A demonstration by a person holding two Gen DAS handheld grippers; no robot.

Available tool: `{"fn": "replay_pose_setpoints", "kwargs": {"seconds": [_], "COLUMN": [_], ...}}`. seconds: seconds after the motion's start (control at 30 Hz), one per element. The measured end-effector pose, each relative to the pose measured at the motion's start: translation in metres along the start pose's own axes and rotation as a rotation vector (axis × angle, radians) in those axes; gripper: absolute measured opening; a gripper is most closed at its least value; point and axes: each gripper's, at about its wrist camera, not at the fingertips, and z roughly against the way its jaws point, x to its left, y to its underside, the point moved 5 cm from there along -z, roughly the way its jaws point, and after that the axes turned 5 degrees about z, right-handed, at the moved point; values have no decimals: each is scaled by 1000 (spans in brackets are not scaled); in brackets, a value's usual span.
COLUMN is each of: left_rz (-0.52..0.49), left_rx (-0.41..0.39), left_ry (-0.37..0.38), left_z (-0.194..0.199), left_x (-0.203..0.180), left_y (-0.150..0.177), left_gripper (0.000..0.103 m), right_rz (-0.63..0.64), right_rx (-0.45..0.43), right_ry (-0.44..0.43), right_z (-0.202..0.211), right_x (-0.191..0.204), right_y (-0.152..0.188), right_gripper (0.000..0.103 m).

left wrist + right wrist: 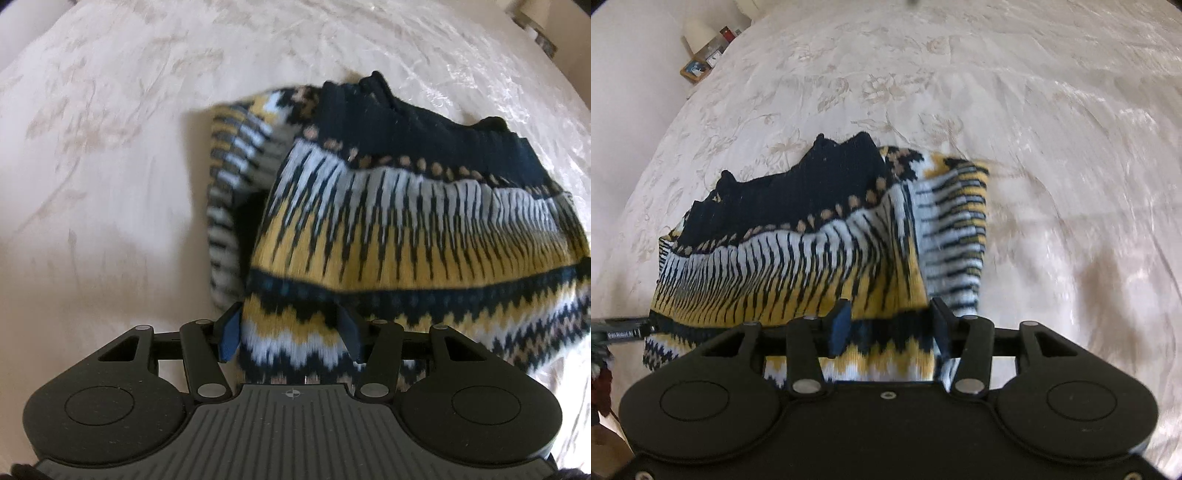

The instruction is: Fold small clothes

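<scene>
A knitted sweater (388, 236) in navy, yellow and white zigzag bands is lifted at its near end off the cream bedspread (110, 184), while its dark ribbed hem (820, 184) trails at the far end. My left gripper (291, 332) is shut on a thick fold of the knit that fills the gap between its blue pads (229, 338). A sleeve (229, 184) hangs blurred to the left of it. My right gripper (891, 326) has the sweater (798, 266) bunched between its fingers (840, 326), pad to pad. The other sleeve (955, 229) dangles to the right.
The floral-patterned bedspread (1052, 166) stretches wide on all sides. A bedside shelf (698, 68) with a lamp and small items stands beyond the bed's far left edge. The left tool's side (624, 330) shows at the left edge of the right wrist view.
</scene>
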Motion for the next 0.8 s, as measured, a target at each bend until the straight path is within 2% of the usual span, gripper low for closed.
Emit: {"fn": "replay_pose_setpoints", "kwargs": {"seconds": [0.03, 0.1, 0.13, 0.17, 0.23, 0.33, 0.4, 0.53, 0.63, 0.67, 0.7, 0.73, 0.77, 0.8], "left_rz": [9, 11, 10, 9, 7, 3, 14, 80, 53, 42, 35, 32, 31, 31], "left_rx": [5, 7, 8, 7, 2, -4, -14, -2, -10, -12, -15, -15, -14, -16], "left_ry": [7, 19, 22, 24, 7, -34, -81, -66, -81, -86, -90, -91, -89, -89], "left_z": [0, 0, 0, 1, 2, 5, 7, 7, 8, 8, 8, 7, 6, 6], "left_x": [1, 2, 1, 1, 1, 4, 12, 25, 21, 20, 19, 19, 19, 19], "left_y": [2, 3, 3, 2, 2, 4, 5, 7, 7, 8, 8, 9, 9, 9], "left_gripper": [51, 43, 38, 28, 16, 6, 6, 6, 6, 6, 6, 6, 7, 8], "right_rz": [0, 6, 8, 10, 11, 7, 10, 11, 13, 21, 40, 73, 84, 66], "right_rx": [-1, 2, 5, 7, 11, 18, 25, 38, 52, 62, 79, 106, 122, 128], "right_ry": [-3, -1, 0, 1, 6, 7, 8, 1, 0, 9, 37, 104, 134, 134], "right_z": [1, 0, 0, 0, 1, 1, 1, 3, 3, 3, 1, -2, -5, -6], "right_x": [1, 2, 3, 3, 4, 4, 5, 9, 11, 11, 11, 9, 6, 3], "right_y": [2, 3, 4, 5, 7, 11, 14, 21, 27, 30, 32, 35, 38, 39], "right_gripper": [59, 59, 59, 59, 59, 59, 59, 60, 60, 55, 15, 14, 10, 10]}}
